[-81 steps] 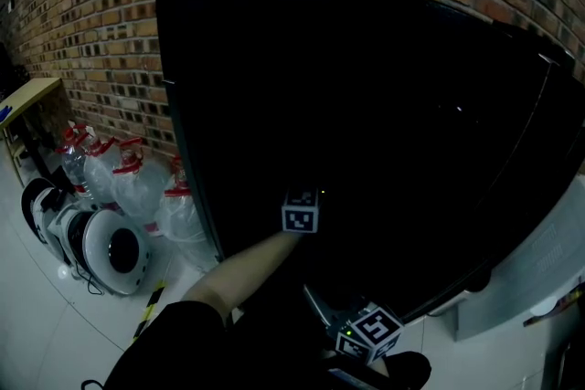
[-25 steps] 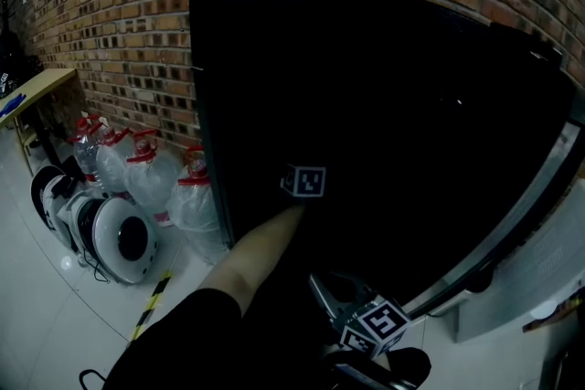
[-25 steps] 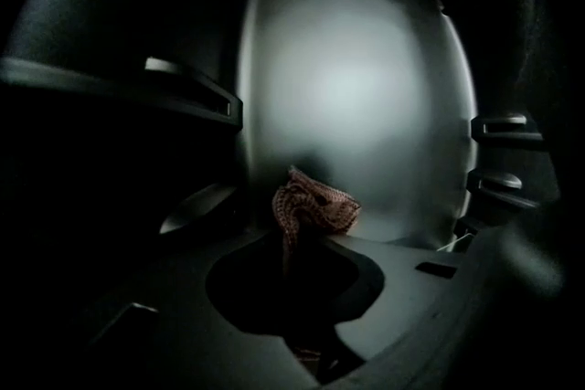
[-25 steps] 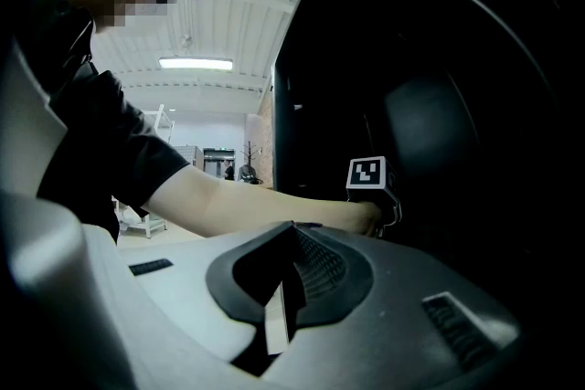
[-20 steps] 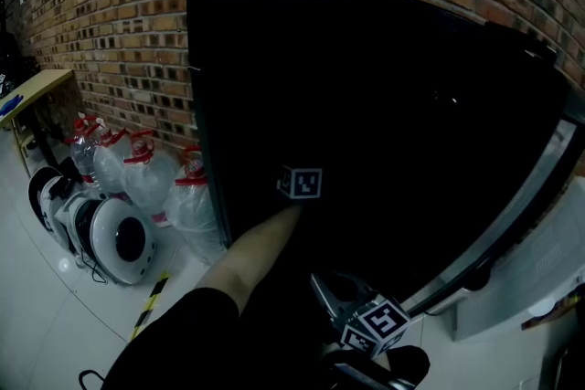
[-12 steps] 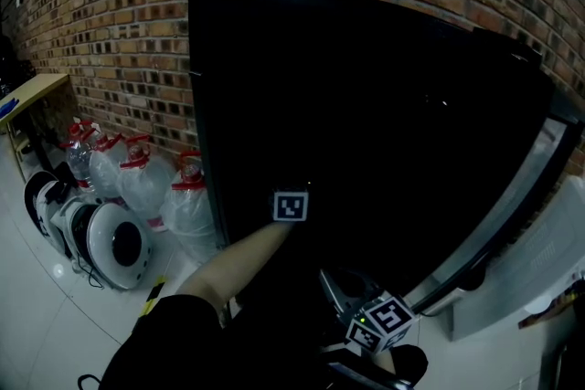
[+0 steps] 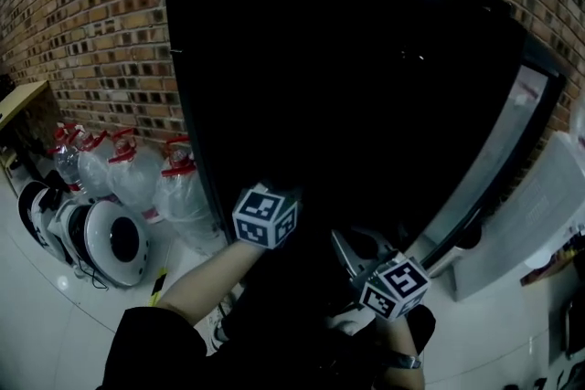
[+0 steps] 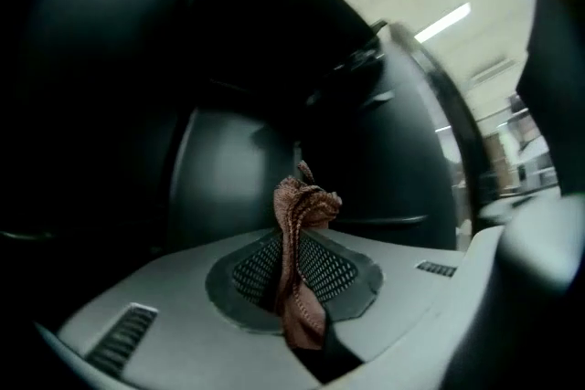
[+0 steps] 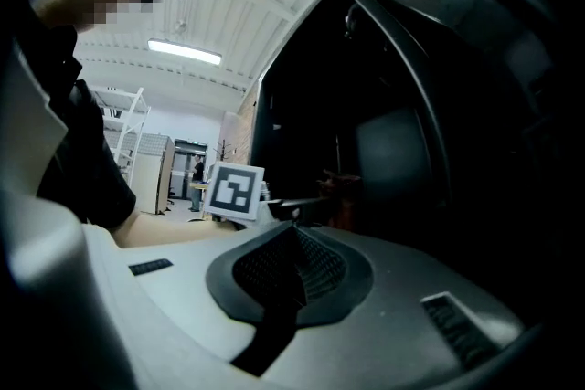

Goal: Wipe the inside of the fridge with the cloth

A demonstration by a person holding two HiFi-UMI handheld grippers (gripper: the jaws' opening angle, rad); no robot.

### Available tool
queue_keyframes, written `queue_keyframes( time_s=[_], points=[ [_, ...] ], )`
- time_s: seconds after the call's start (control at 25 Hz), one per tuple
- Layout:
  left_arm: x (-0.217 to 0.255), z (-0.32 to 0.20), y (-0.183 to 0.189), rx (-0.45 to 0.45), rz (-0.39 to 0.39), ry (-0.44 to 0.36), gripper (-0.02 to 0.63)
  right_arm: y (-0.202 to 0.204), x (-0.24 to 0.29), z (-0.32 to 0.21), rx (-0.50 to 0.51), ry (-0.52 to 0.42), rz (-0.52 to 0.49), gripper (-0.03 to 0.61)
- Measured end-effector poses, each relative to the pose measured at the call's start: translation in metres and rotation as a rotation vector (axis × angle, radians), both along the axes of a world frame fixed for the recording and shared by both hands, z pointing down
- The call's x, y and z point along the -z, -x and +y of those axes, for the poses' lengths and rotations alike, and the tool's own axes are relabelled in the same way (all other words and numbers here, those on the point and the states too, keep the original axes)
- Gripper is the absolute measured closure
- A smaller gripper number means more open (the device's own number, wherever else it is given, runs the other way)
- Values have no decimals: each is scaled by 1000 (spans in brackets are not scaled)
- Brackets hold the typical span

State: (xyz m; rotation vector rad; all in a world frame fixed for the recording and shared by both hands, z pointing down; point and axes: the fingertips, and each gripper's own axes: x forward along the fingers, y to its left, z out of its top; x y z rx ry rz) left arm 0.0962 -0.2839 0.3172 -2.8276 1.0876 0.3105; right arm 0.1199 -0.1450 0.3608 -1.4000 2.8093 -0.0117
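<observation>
Grip: left gripper (image 8: 294,274) pinches cloth (image 8: 303,201), bunched upright between its pads | right gripper (image 9: 291,262) pressed together, empty | Progress: cloth held before black fridge (image 7: 347,87), touching no surface that shows; door (image 7: 498,160) seems ajar at right; wiping judged not begun, all left | Writing: none legible, only square markers on cubes (image 7: 265,216)

The head camera looked steeply down from behind at the fridge (image 7: 366,87). Each gripper camera sat close behind its fingers (image 8: 164,297), facing into it. The right and head views shared the left cube (image 9: 231,191), just beyond the right fingertips.
</observation>
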Motion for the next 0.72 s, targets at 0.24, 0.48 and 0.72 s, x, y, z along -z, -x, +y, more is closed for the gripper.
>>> queue_keyframes(
  time_s=[0.24, 0.48, 0.72],
  points=[
    [11, 87, -6, -258, 10, -41, 565, -12, 18, 15, -42, -33, -2, 475],
    [15, 140, 13, -506, 139, 29, 565, -1, 19, 26, -50, -61, -38, 445],
    [17, 166, 42, -602, 156, 43, 565, 32, 27, 47, 161, -65, -79, 388]
  ],
)
